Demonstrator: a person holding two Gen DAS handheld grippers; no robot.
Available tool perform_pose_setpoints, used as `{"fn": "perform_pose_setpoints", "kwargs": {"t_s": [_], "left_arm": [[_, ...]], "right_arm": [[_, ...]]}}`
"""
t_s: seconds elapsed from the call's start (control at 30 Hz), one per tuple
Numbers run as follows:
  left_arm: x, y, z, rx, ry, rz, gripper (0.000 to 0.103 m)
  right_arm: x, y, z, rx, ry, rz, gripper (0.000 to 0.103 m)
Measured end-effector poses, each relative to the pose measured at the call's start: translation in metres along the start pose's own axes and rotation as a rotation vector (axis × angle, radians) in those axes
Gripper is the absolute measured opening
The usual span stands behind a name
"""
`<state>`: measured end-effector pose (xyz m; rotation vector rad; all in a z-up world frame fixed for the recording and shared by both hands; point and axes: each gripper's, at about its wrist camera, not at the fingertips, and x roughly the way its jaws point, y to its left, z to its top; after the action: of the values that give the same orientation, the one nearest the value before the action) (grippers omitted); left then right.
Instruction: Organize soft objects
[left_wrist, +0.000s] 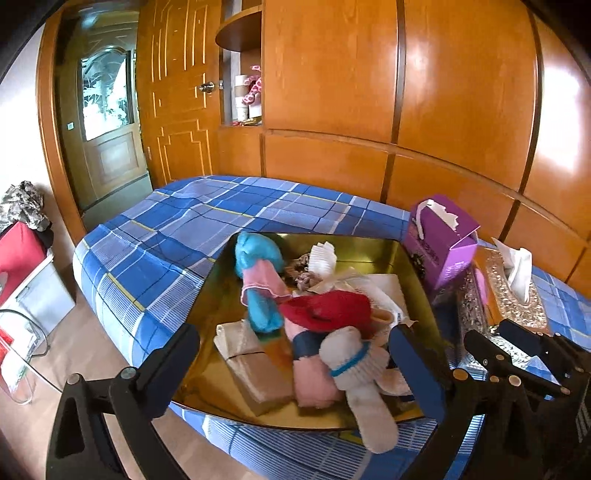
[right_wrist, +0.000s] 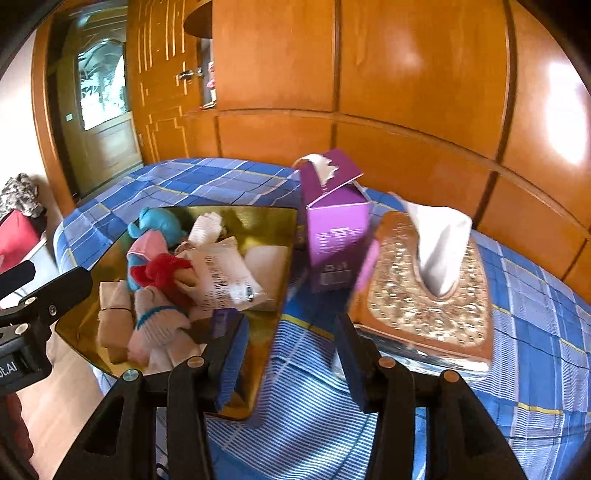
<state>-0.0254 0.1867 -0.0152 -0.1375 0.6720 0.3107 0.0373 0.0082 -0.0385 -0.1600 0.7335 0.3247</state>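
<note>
The soft things are lying heaped in the gold tray (left_wrist: 221, 295) on the bed (left_wrist: 177, 221), gathered for sorting. The left claw (left_wrist: 295, 365) is hanging wide apart over the white sock (left_wrist: 354, 365); the right claw (right_wrist: 291, 358) is standing part-open and empty beside the tissue box (right_wrist: 424, 295).

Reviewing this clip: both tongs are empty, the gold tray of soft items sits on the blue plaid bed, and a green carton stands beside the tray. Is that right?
Not quite. The carton standing beside the gold tray is purple, not green, as the right wrist view shows clearly. The rest holds: the left tongs and right tongs hold nothing, and the tray of soft items rests on the blue plaid bed.
</note>
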Motion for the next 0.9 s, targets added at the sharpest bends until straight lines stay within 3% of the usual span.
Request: {"fn": "perform_pose_setpoints", "kwargs": {"t_s": [0.9], "left_arm": [[-0.0064, -0.0043, -0.0024, -0.003, -0.029, 0.039, 0.103]], "right_arm": [[-0.0102, -0.0048, -0.0074, 0.035, -0.032, -0.025, 0.048]]}}
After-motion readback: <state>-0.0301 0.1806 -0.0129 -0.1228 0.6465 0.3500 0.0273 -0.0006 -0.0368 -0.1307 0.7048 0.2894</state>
